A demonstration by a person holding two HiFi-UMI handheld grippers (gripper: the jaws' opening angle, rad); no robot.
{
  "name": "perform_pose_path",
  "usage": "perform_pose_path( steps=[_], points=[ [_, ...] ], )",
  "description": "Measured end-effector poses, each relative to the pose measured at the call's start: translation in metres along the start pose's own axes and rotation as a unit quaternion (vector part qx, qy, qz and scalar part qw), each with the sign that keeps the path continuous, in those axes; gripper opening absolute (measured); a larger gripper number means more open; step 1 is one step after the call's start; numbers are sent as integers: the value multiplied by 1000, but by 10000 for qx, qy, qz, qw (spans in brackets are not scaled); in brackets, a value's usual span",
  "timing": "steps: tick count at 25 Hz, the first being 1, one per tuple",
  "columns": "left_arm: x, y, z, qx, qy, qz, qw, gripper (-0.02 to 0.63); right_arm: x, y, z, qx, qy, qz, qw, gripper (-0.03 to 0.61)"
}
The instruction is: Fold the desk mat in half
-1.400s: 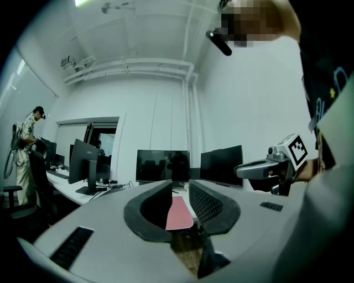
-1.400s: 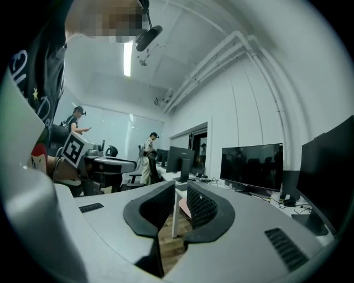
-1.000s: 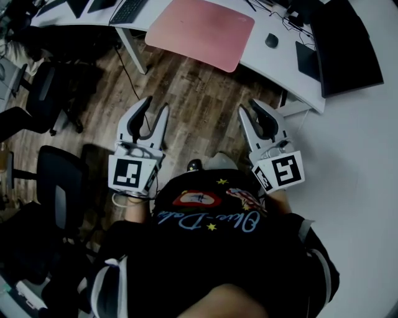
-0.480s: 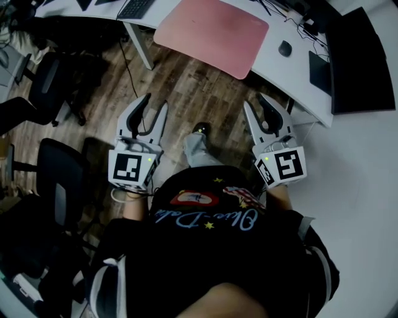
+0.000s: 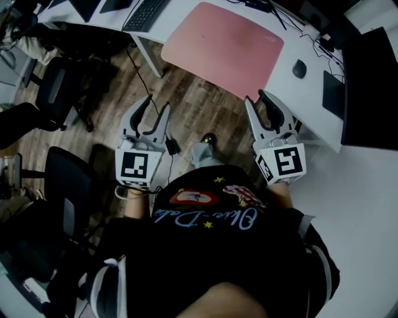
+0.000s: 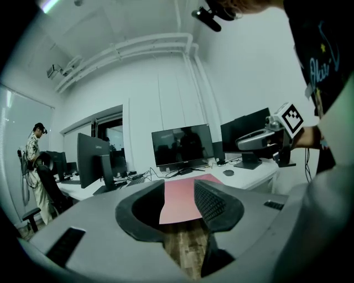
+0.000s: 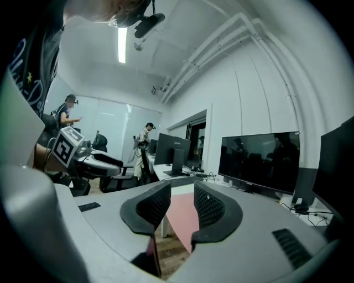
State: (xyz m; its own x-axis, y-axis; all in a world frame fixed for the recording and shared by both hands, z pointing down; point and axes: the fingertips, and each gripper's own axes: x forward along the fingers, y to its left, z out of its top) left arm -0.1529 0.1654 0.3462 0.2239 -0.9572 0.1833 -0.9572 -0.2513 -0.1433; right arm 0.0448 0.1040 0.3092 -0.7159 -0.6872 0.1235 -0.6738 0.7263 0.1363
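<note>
Pink rectangular desk mat (image 5: 224,47), flat, round-cornered

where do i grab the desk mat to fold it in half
Its two near corners, left gripper on the left one, right gripper on the right, from the person's side: the desk mat lies flat, its near edge seemingly overhanging the desk's front.

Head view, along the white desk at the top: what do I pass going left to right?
Keyboard → pink desk mat → mouse, all lying on the desk.
</note>
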Motion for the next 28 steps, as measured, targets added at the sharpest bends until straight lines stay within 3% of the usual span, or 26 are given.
perform_pose_path(
  steps=[3,8,14,21,24,28],
  points=[
    [28,8,-1,144,80,-35,9999,149,21,-16,-6,92,68,9,9999,108],
    [73,17,-9,462,340,-146,9982,155,44,-46,-27,-226,470,-210,9984,120],
    [129,19,-7,765,454,-368,9954,169,59,-86,-49,119,703,-461,9964,128],
    [170,20,-43,995,1006,-477,9888,205,69,-116,-80,296,1022,-687,9919,131],
    [178,25,-71,1489,1295,-451,9793,228,74,-111,-100,193,1262,-738,9891,141],
    [185,35,-95,2581,1463,-342,9544,253,77,-91,-126,-322,1773,-847,9800,166]
  ],
)
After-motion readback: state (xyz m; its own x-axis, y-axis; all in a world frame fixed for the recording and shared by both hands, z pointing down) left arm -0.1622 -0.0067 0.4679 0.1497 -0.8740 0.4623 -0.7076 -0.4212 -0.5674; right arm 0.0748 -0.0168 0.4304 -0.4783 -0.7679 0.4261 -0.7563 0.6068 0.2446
